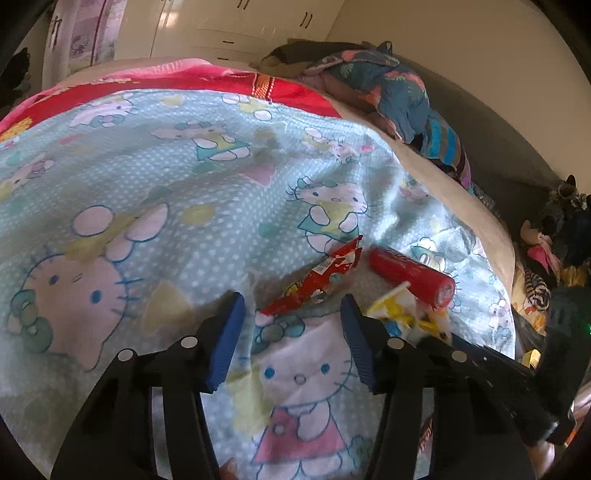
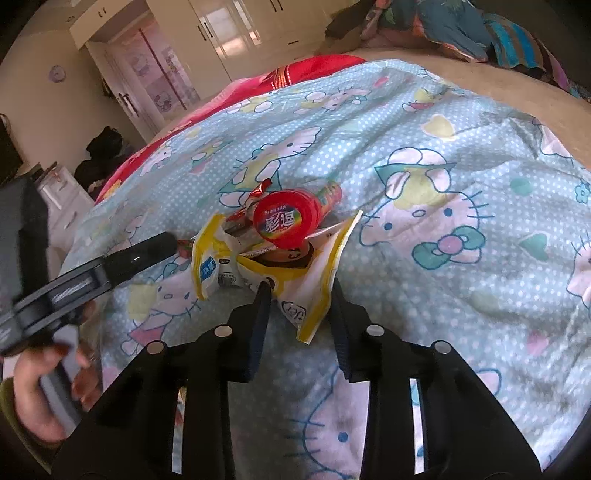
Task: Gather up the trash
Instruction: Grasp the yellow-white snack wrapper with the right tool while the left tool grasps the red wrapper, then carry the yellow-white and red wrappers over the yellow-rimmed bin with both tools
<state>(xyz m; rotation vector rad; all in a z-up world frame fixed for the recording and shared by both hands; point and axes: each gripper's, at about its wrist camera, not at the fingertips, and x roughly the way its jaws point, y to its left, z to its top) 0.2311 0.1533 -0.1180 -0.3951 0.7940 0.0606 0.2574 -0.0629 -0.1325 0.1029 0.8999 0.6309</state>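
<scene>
Three pieces of trash lie together on a Hello Kitty blanket (image 1: 147, 177): a red snack wrapper (image 1: 314, 280), a red tube with a round cap (image 1: 410, 277) (image 2: 286, 221), and a crumpled yellow and white wrapper (image 1: 402, 314) (image 2: 295, 284). My left gripper (image 1: 291, 301) is open. The lower end of the red wrapper lies between its blue pads without touching either. My right gripper (image 2: 300, 286) has closed in on the near corner of the yellow wrapper, with both pads against its edges. The tube rests on top of that wrapper's far part.
A heap of patterned clothes (image 1: 388, 85) lies along the bed's far side by the wall. Stuffed toys and clutter (image 1: 546, 251) sit off the bed's right edge. Cream wardrobes (image 2: 229, 33) stand behind. A hand (image 2: 37, 391) holds the left gripper's handle.
</scene>
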